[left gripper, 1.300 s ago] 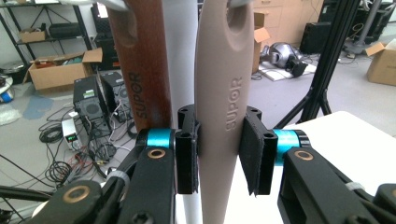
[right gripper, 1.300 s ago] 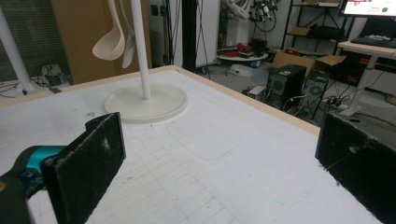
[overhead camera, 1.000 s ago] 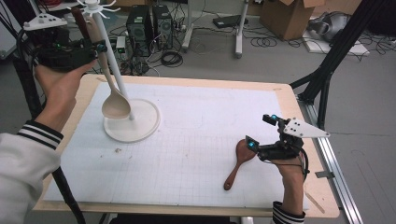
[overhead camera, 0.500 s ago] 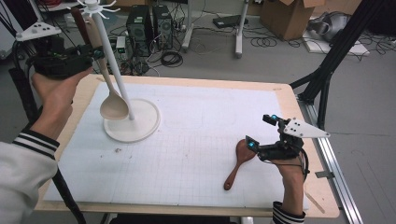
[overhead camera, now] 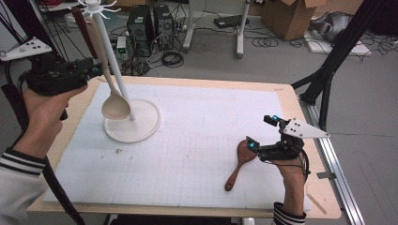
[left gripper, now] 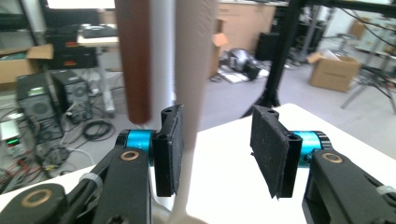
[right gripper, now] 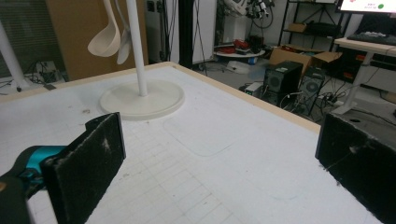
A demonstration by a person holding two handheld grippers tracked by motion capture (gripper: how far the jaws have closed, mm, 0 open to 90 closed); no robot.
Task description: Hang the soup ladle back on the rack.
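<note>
A white rack (overhead camera: 133,123) stands on a round base at the mat's far left, its pole (right gripper: 135,46) topped with hooks. A cream spoon (overhead camera: 115,107) hangs from a hook, bowl low over the base. My left gripper (overhead camera: 96,70) is level beside the rack; its jaws have just been opening. The cream handle (left gripper: 196,70) runs between them, close to the left pad (left gripper: 170,149), while the right pad stands apart. A brown handle (left gripper: 133,60) hangs just behind. My right gripper (overhead camera: 261,132) is wide open over the mat, just beyond a brown wooden spoon (overhead camera: 239,161) that lies flat.
A white gridded mat (overhead camera: 197,154) covers the wooden table (overhead camera: 300,122). Computer towers (overhead camera: 150,23), cables and cardboard boxes (overhead camera: 286,16) sit on the floor beyond the far edge. A black tripod leg (overhead camera: 338,51) rises at the right.
My left gripper has sunk and drawn back to the left from the rack, and its jaws have parted. The cream spoon still hangs there. The right gripper has not moved.
</note>
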